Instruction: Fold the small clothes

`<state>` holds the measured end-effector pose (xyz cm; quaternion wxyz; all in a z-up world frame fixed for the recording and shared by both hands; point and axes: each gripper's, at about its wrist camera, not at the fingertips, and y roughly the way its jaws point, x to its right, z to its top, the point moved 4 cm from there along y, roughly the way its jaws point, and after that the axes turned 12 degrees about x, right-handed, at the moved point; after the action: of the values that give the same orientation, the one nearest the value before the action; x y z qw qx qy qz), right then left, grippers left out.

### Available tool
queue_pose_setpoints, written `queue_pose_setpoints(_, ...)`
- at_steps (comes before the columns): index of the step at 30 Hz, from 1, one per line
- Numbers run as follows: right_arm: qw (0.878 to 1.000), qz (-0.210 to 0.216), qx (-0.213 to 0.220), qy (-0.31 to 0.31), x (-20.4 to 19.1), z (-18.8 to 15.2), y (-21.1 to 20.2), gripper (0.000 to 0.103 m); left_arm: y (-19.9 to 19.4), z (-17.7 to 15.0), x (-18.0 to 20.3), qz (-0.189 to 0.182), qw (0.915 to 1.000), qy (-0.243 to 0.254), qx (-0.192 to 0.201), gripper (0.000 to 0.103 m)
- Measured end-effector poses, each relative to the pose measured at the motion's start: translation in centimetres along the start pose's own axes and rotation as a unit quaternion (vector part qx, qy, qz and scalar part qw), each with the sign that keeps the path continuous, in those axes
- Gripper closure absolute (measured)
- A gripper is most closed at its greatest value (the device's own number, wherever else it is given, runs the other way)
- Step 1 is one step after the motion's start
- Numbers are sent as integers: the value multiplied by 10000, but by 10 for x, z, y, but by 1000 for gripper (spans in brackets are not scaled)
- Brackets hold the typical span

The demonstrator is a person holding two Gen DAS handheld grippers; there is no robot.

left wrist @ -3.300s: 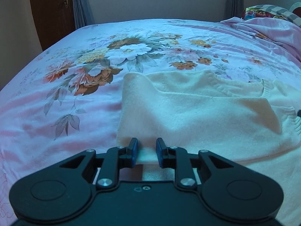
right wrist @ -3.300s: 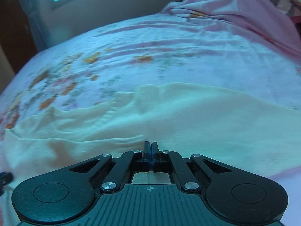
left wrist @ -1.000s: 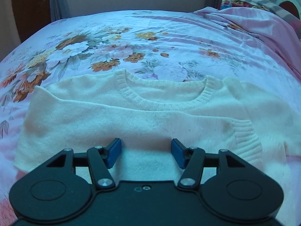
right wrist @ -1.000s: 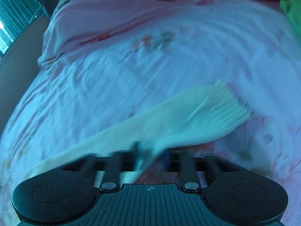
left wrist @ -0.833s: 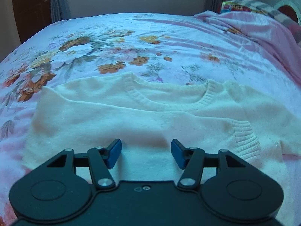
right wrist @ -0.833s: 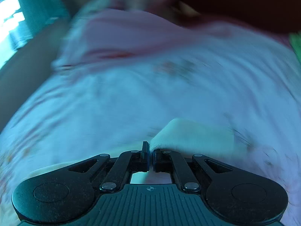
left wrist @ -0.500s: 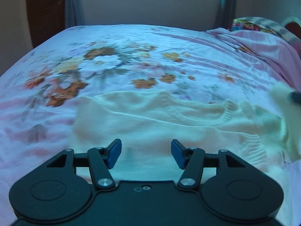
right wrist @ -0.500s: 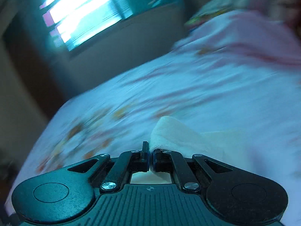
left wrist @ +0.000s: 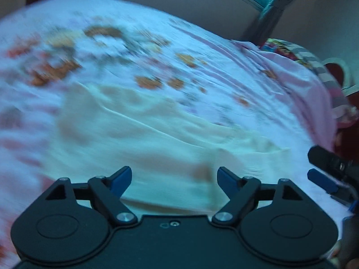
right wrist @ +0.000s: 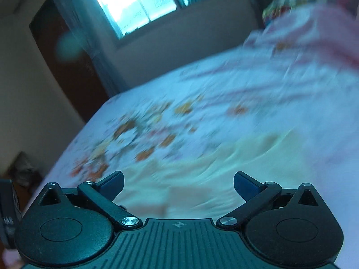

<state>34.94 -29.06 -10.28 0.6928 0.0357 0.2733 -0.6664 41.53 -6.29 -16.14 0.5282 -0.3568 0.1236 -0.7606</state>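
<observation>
A cream knitted sweater (left wrist: pixel 143 139) lies spread on the flowered bedsheet (left wrist: pixel 202 51), blurred by motion. My left gripper (left wrist: pixel 174 178) is open and empty, just above the sweater's near edge. My right gripper (right wrist: pixel 178 183) is open and empty over the sweater (right wrist: pixel 224 174). The right gripper also shows at the right edge of the left wrist view (left wrist: pixel 329 174), beside the sweater's right side.
A crumpled pink quilt (left wrist: pixel 309 85) and patterned pillows (left wrist: pixel 289 51) lie at the bed's right. A wall with a window (right wrist: pixel 134 2) and a dark wooden door (right wrist: pixel 67 56) stand beyond the bed. A dark object (right wrist: pixel 6 213) shows at the right wrist view's left edge.
My right gripper has let go of the sweater sleeve and opened wide. It has swung left over the sweater. My left gripper stayed open and shifted; both views are blurred.
</observation>
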Motion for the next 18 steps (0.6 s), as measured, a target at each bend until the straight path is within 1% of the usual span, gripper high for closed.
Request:
queue_pose_setpoints(1, 10000, -75, 16, -29, 7, 2, -3, 0, 4, -3, 6, -81, 9999, -54, -62, 22)
queue_pose_setpoints(3, 9997, -245, 23, 84, 24, 1, -11, 0, 13, -11, 16, -43, 9998, -7, -187, 22)
queue_pose_setpoints(5, 9992, -370, -35, 168, 40, -2, -14, 0, 21, -20, 21, -161, 9990, -162, -373, 23)
queue_pose_setpoints(7, 9983, -505, -42, 277, 56, -5, -26, 0, 26, -27, 27, -231, 9984, -264, -452, 23)
queue_pose_setpoints(8, 9979, -501, -44, 401, 64, -6, -30, 0, 29, -30, 31, -199, 9986, -172, -454, 28)
queue_pose_setpoints(9, 9973, -509, -49, 525, 70, -8, -33, 0, 32, -32, 36, -132, 9990, -7, -436, 37)
queue_pose_setpoints(10, 9966, -541, -56, 611, 76, -9, -35, 0, 34, -35, 41, -94, 9989, 191, -412, 77)
queue_pose_setpoints(11, 9963, -552, -79, 658, 80, -10, -36, 0, 37, -37, 44, -57, 9984, 310, -459, 99)
queue_pose_setpoints(12, 9961, -566, -120, 667, 83, -12, -38, 0, 36, -36, 45, -42, 9987, 262, -437, 96)
queue_pose_setpoints(13, 9959, -620, -134, 642, 85, -13, -40, 0, 33, -32, 44, -45, 9993, 223, -289, 97)
queue_pose_setpoints(14, 9958, -679, -109, 612, 87, -14, -41, 0, 28, -27, 45, -38, 9995, 286, -121, 103)
queue_pose_setpoints(15, 9955, -733, -72, 600, 89, -14, -41, 0, 24, -23, 45, -49, 9993, 363, -22, 103)
queue_pose_setpoints(18, 9940, -806, -25, 737, 92, -14, -39, 0, 15, -10, 45, -188, 9989, 418, 87, 103)
